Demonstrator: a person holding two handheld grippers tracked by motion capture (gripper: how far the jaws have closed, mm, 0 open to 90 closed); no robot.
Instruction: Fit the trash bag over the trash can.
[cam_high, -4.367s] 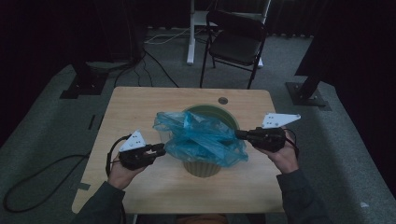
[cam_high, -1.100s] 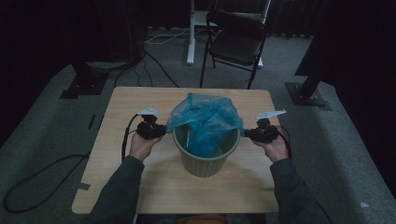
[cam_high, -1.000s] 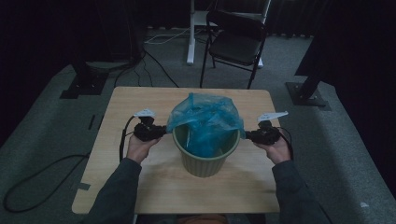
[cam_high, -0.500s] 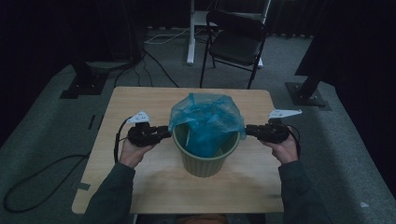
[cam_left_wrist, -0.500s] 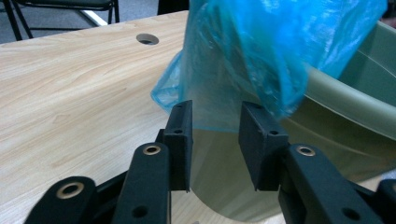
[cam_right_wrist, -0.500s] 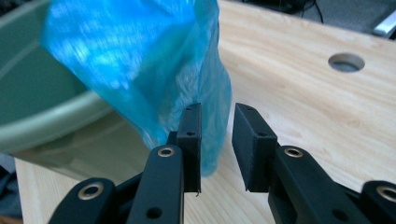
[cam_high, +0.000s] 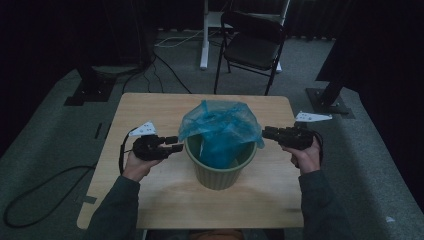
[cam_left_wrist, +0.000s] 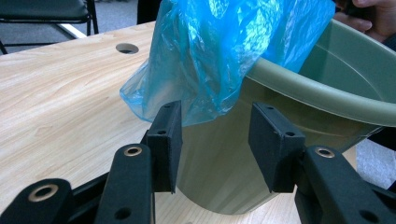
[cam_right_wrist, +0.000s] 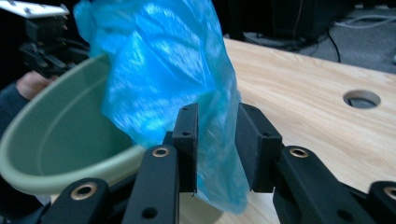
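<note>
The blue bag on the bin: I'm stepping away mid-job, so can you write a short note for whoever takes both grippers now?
Left gripper: jaws have just been opening, pads clear of the bag's hanging edge.
Right gripper: jaws have just been opening, a fold of bag between them, not pinched.
Blue bag sits in the green bin mid-table, draped over the far rim and both sides.
Left: pull the bag over the bare near rim.

Blue bag (cam_right_wrist: 163, 79) hides the far rim of the green bin (cam_right_wrist: 56, 140); bin's base cut off
</note>
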